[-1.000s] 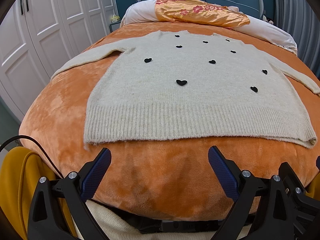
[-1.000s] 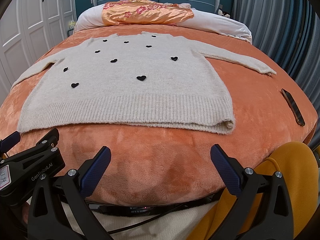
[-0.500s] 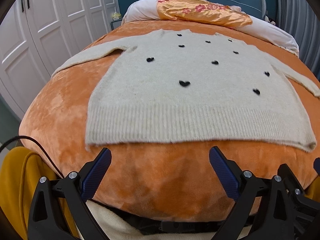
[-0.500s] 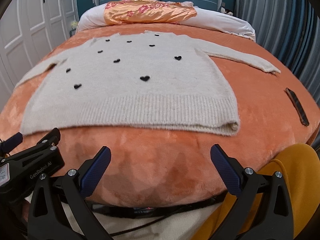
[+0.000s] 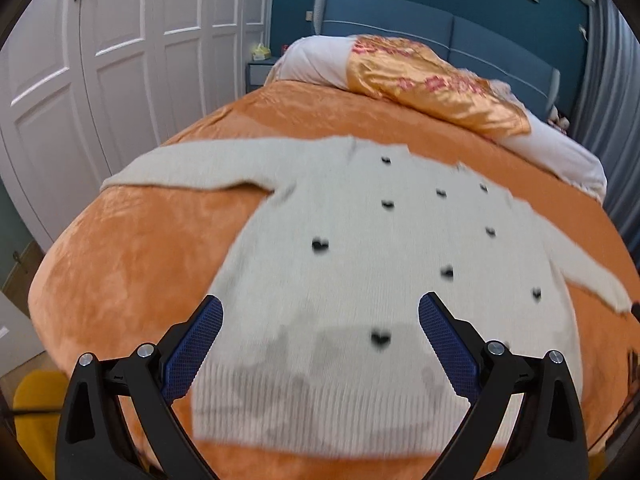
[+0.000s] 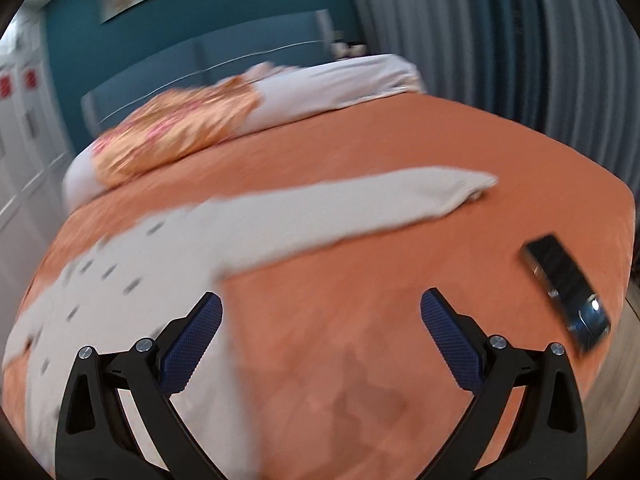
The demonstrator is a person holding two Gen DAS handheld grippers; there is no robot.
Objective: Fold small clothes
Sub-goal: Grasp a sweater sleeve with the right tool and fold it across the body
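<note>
Cream knit sweater (image 5: pixel 360 280) lies flat on the orange bed (image 5: pixel 132 264), sleeves spread — nothing folded yet. Your left gripper (image 5: pixel 320 332) and right gripper (image 6: pixel 320 328) hover above it, wide open, empty.

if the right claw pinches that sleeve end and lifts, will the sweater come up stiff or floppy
Probably floppy: the sweater is soft knit lying limp and flat on the orange bedspread. The sleeve would likely rise first and the body trail after. The plush cover may drag on the knit, so it would hardly slide freely.
</note>
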